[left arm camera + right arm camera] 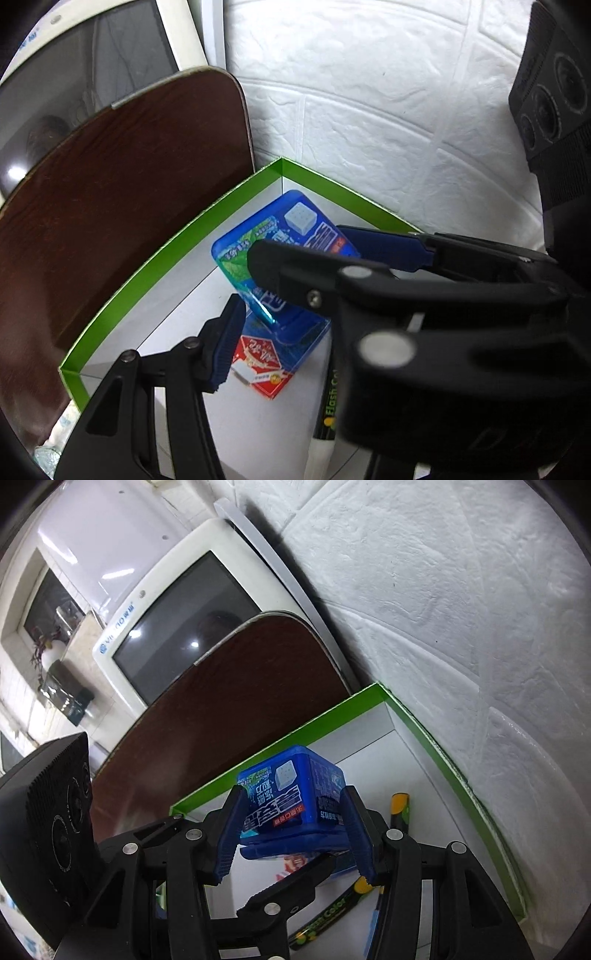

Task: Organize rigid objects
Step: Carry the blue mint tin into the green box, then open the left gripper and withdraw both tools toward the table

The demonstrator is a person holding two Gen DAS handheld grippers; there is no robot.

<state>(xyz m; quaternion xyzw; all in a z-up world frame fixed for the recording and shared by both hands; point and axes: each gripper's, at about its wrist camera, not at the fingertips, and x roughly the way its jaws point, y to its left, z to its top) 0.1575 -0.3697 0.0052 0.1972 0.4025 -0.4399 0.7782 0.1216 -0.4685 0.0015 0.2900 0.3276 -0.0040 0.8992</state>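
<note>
A dark brown wooden board [229, 701] leans just behind the green-rimmed white cardboard tray [454, 771], with a cream-cased old monitor [173, 602] behind it and a white embossed wall [461, 602] alongside. On the tray floor lie a red-and-white packet [264, 365] and a black marker pen [325, 919]. The right gripper [291, 834] has its blue pads [231, 834] half spread and pinching the sides of a blue plastic gum box [291, 794], held tilted over the tray, its long axis running away from the camera toward the board. The left gripper [291, 291] brackets the same box; whether its pads press it I cannot tell.
</note>
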